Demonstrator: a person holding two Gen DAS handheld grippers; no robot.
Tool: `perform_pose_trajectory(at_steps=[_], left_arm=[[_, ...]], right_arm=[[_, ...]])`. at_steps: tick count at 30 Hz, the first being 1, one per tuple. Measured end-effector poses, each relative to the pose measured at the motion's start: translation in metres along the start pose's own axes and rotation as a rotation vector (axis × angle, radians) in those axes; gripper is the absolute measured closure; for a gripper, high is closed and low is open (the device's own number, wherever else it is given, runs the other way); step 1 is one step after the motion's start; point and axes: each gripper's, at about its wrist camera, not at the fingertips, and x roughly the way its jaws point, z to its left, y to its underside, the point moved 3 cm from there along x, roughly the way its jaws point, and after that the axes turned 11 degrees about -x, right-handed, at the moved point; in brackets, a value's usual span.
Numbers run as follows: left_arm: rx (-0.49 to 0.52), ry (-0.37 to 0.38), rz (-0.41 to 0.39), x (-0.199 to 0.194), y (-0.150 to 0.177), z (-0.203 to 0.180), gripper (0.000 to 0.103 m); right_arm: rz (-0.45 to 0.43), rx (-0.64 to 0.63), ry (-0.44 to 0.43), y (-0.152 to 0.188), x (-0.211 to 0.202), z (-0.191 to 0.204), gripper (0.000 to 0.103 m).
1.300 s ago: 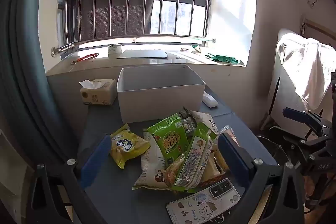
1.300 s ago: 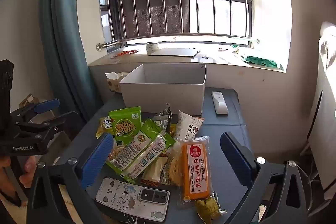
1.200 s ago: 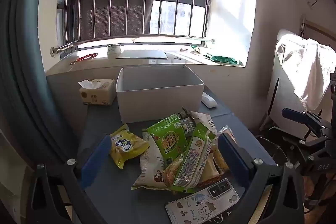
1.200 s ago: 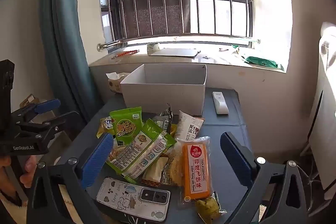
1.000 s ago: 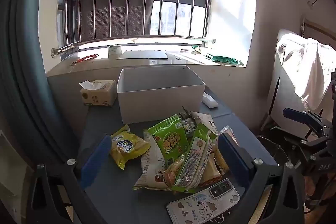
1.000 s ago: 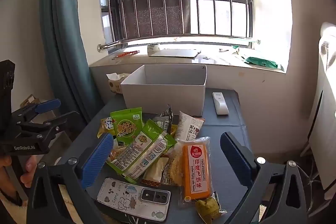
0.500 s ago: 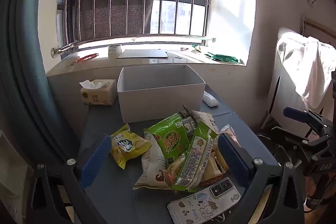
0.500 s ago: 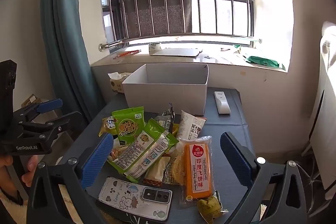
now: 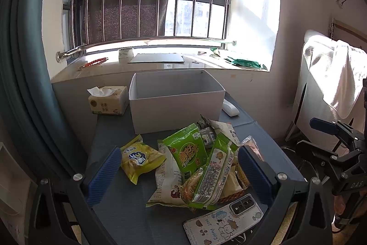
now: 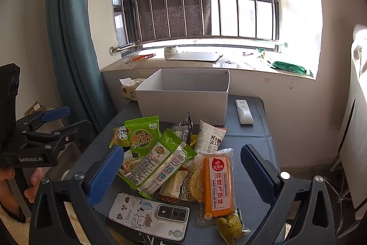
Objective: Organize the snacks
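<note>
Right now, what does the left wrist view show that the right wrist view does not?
Only the left wrist view shows the whole yellow snack bag lying apart from the pile, and the white towel on the right.

Only the right wrist view shows the orange cake pack face up, the small olive packet and the person's hand.

Both show the empty white box, the green snack bag, the phone and the white remote.

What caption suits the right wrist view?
Open right hand-held gripper hovers over a snack pile, orange flying-cake packet nearest, white box waiting behind.
</note>
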Motion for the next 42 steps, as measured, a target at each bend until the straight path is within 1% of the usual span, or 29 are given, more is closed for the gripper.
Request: perform_pose_trajectory(at_steps=[42], left_arm=[[0.001,-0.013,0.006,0.0025,0.0017,0.0010,0.000]], right_arm=[[0.008,-0.010,-0.017,0.0021,0.0012,0.0050,0.000]])
